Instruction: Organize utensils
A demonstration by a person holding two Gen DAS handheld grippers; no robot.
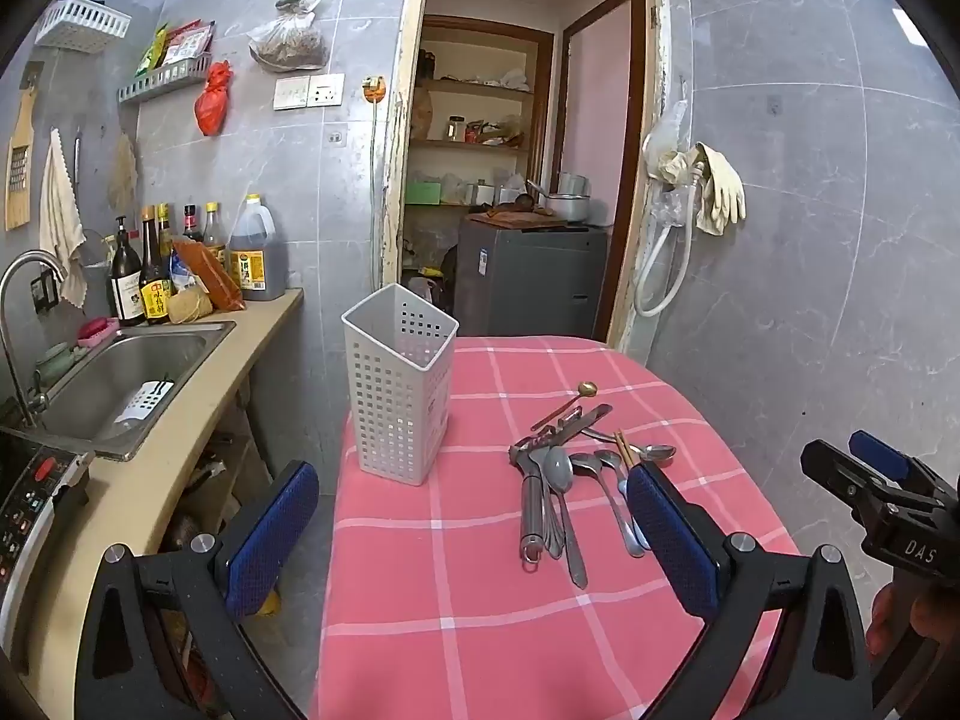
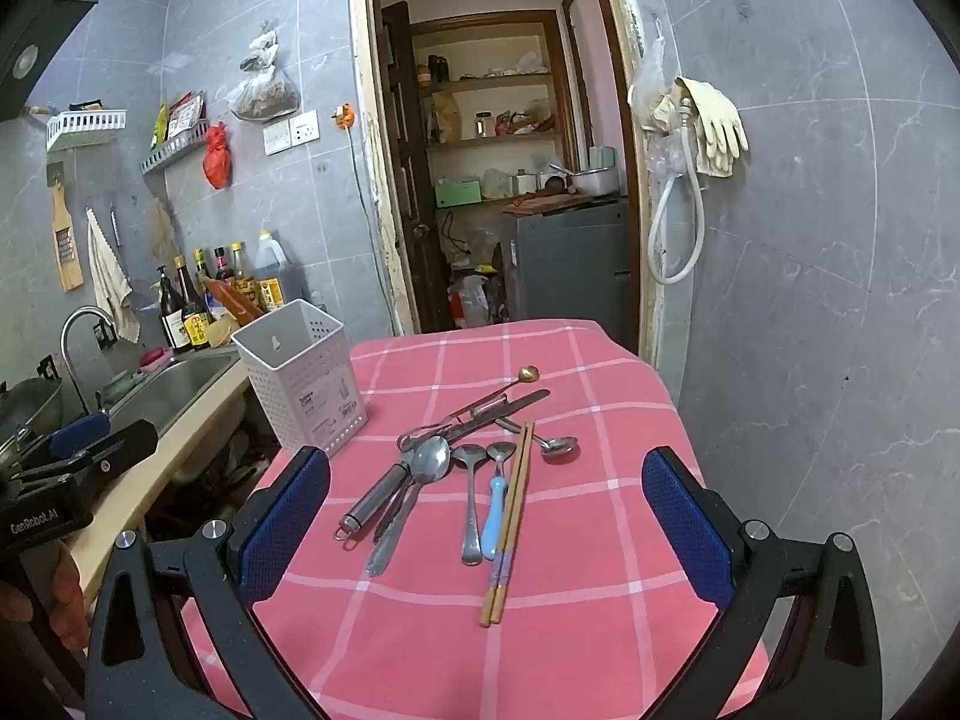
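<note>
Lying ahead of both wide-open, empty tools (image 1: pixel 474 534) (image 2: pixel 486 516): utensils (image 2: pixel 468 468) nr basket (image 2: pixel 300 372).

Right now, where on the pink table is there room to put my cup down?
The near part of the pink tablecloth, in front of the chopsticks, is bare. So is the far end behind the gold spoon. The middle is crowded with spoons and tools; the white basket fills the left corner.

Home kitchen: steel sink (image 1: pixel 129 381), sauce bottles (image 1: pixel 155 276), tiled walls (image 1: pixel 810 210).
</note>
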